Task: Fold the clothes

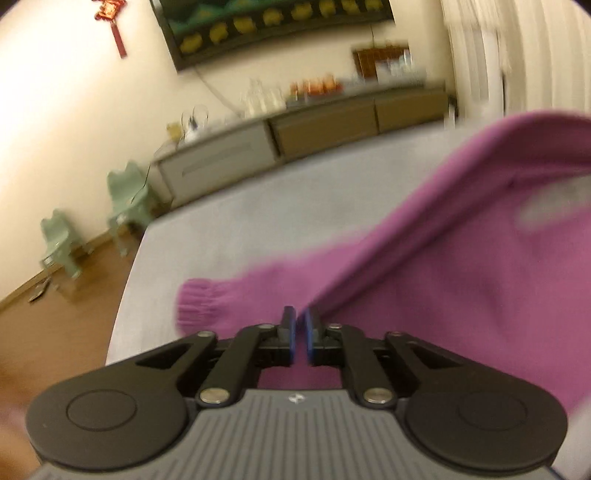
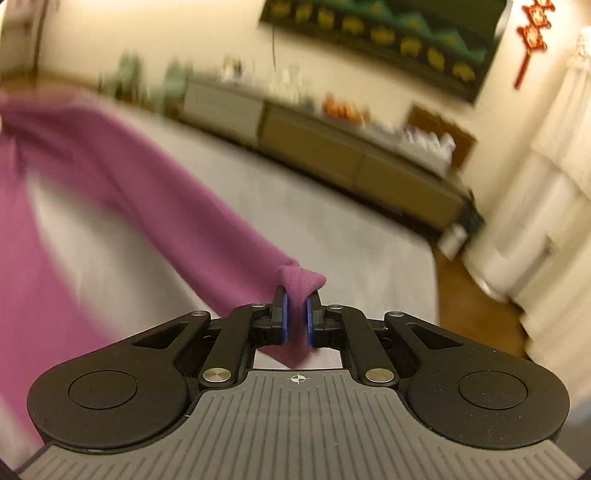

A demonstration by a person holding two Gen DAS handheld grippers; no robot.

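Home room: low sideboard [image 1: 325, 122], wall hanging [image 1: 273, 26], small chairs [image 1: 129, 199].

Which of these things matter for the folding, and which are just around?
For the job:
- purple knitted sweater
- grey bed surface under it
- left gripper, right gripper

Just around:
- long low sideboard
- two green chairs
- red wall ornament
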